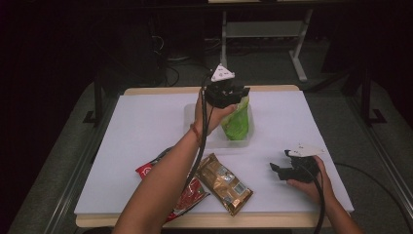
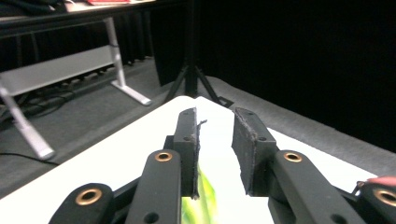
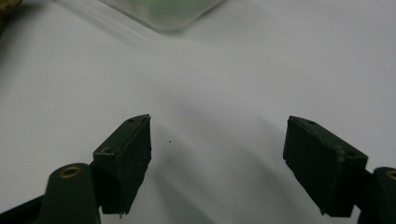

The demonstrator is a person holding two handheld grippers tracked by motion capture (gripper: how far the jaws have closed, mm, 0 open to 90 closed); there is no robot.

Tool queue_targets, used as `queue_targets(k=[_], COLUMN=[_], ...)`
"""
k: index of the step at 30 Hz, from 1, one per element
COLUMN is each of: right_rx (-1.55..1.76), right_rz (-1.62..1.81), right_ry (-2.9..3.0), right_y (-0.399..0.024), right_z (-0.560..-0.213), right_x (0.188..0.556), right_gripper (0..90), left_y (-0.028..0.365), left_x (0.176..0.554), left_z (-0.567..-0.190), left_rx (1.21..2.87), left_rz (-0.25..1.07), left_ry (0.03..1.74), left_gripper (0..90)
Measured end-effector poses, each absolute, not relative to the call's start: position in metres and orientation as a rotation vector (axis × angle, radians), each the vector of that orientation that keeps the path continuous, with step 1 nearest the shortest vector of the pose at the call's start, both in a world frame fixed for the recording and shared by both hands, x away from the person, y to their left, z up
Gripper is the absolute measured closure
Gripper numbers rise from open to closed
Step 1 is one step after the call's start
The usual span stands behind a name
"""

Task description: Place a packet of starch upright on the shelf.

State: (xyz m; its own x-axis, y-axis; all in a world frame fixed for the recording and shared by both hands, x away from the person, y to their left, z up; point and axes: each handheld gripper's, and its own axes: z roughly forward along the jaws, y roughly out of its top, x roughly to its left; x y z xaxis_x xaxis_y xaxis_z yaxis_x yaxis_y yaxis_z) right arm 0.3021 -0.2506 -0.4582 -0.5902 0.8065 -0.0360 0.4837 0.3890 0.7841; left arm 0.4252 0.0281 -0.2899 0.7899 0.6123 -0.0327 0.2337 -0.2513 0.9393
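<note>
- Green bag (image 1: 237, 122): standing upright in clear tray (image 1: 195, 127) at table's (image 1: 146, 126) 12 o'clock, probably for packing.
- Left gripper (image 1: 233, 93): hovering above bag top, jaws parted, nothing pinched.
- Right gripper (image 1: 278, 167): idling at 4 o'clock, jaws wide, empty.
- Gold packet (image 1: 224, 183), red packet (image 1: 187, 195): lying at 6 o'clock, likely awaiting their turn.

A green snack bag (image 1: 237, 119) is stood in a clear plastic tray (image 1: 192, 114) at table centre. A gold foil packet (image 1: 224, 184) and red snack bag (image 1: 187, 196) are laid nearer, left of the right gripper (image 1: 278, 168).
</note>
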Motion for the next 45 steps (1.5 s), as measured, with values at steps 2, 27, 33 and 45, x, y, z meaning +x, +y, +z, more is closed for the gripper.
queue_targets(k=[2,27,33,45], right_rx=[1.111,1.105,1.101,1.095], right_rz=[1.060,1.041,1.029,1.027], right_ry=[2.240,2.250,2.254,2.260], right_y=[-0.250,-0.248,-0.247,-0.247], right_z=[-0.458,-0.458,-0.459,-0.459], right_x=[0.302,0.303,0.303,0.303], right_gripper=[22.8,22.9,23.1,23.1], left_y=[0.035,0.153,0.161,0.148], left_x=[0.422,0.334,0.331,0.337], left_z=[-0.286,-0.328,-0.365,-0.421], left_rx=[1.832,2.003,2.090,2.281], left_rz=[0.388,0.336,0.262,0.036], left_ry=[0.642,0.519,0.527,0.518], left_gripper=[68.2,45.7,44.8,43.3])
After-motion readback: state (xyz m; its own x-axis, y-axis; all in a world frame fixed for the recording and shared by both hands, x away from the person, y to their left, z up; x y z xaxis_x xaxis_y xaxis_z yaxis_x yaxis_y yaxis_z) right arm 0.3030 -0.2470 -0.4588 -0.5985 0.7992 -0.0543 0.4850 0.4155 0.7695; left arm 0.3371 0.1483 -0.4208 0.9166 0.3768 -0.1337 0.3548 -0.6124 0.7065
